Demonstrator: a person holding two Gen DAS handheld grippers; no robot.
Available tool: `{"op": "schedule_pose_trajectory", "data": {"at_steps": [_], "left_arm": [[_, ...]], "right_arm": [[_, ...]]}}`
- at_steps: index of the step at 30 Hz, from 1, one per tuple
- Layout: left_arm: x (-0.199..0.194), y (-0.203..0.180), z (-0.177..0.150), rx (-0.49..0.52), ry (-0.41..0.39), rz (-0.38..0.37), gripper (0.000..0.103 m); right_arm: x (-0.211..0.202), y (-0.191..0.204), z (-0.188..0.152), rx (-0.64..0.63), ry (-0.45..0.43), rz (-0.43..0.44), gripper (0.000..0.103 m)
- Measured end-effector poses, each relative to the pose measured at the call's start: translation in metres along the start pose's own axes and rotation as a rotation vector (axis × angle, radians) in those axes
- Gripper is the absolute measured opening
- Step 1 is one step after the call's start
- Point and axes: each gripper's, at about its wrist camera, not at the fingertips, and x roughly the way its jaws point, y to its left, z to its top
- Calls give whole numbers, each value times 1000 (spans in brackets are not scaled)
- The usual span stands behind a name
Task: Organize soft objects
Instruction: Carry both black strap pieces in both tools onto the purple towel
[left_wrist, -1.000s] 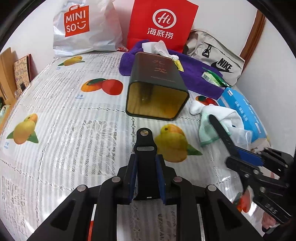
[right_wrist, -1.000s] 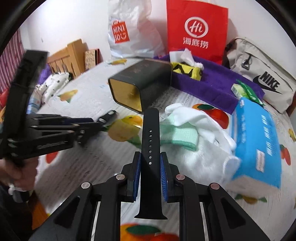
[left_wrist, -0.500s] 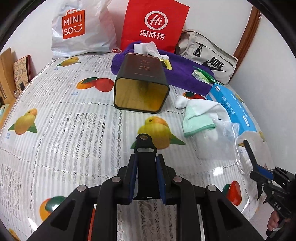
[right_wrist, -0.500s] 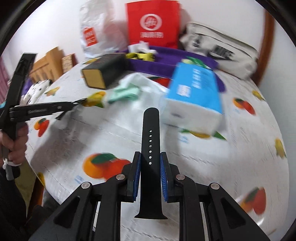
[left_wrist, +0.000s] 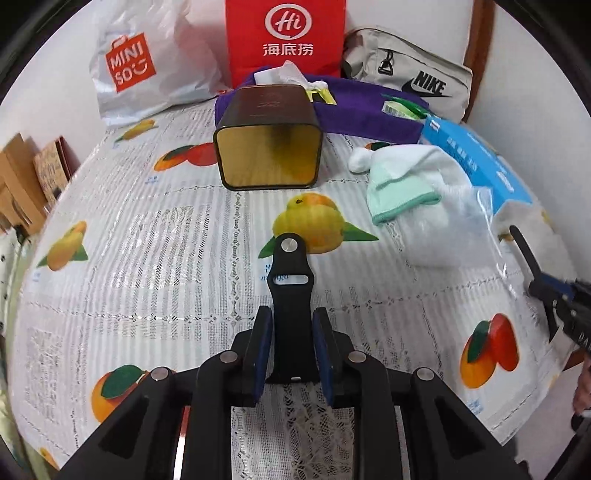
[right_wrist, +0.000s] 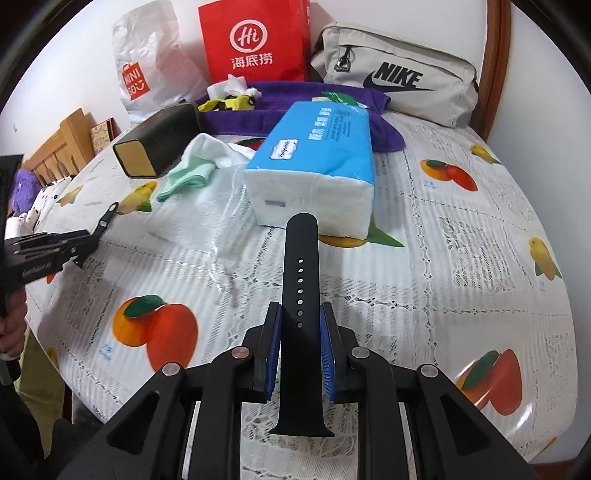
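My left gripper (left_wrist: 290, 325) is shut on a short black watch strap piece with a metal pin (left_wrist: 290, 273), held above the tablecloth. My right gripper (right_wrist: 300, 325) is shut on a long black watch strap with holes (right_wrist: 301, 280). A dark tin with a gold inside (left_wrist: 267, 142) lies on its side, mouth toward me; it also shows in the right wrist view (right_wrist: 157, 142). A white and mint green cloth (left_wrist: 402, 184) lies right of the tin. The right gripper shows at the right edge of the left wrist view (left_wrist: 546, 284); the left gripper shows at the left of the right wrist view (right_wrist: 70, 243).
A blue tissue pack (right_wrist: 317, 162) lies ahead of the right gripper. A purple towel (left_wrist: 354, 110) with small items, a red bag (left_wrist: 286, 37), a white Miniso bag (left_wrist: 140, 66) and a grey Nike pouch (right_wrist: 399, 77) line the back. Clear plastic (left_wrist: 476, 221) lies by the cloth.
Both grippers pulled back toward the near table edge, each keeping its strap. The right wrist view has swung back left and steadied on the tissue pack.
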Motion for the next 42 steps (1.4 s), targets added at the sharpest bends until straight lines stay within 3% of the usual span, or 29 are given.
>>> {"op": "schedule_pose_trajectory", "data": {"at_steps": [5, 11, 16, 25, 42], "left_arm": [[-1, 4, 0, -17, -9, -22, 20], [1, 0, 1, -10, -6, -13, 25], [1, -1, 1, 5, -25, -11, 20], [-17, -1, 9, -1, -55, -49, 20], [-56, -3, 68, 1, -155, -112, 20]], "right_arm": [[10, -3, 0, 15, 9, 12, 20], [10, -4, 0, 21, 4, 25, 20], [10, -5, -1, 28, -6, 33, 20], [-15, 2, 6, 10, -48, 33, 20], [-59, 4, 60, -10, -146, 55, 20]]}}
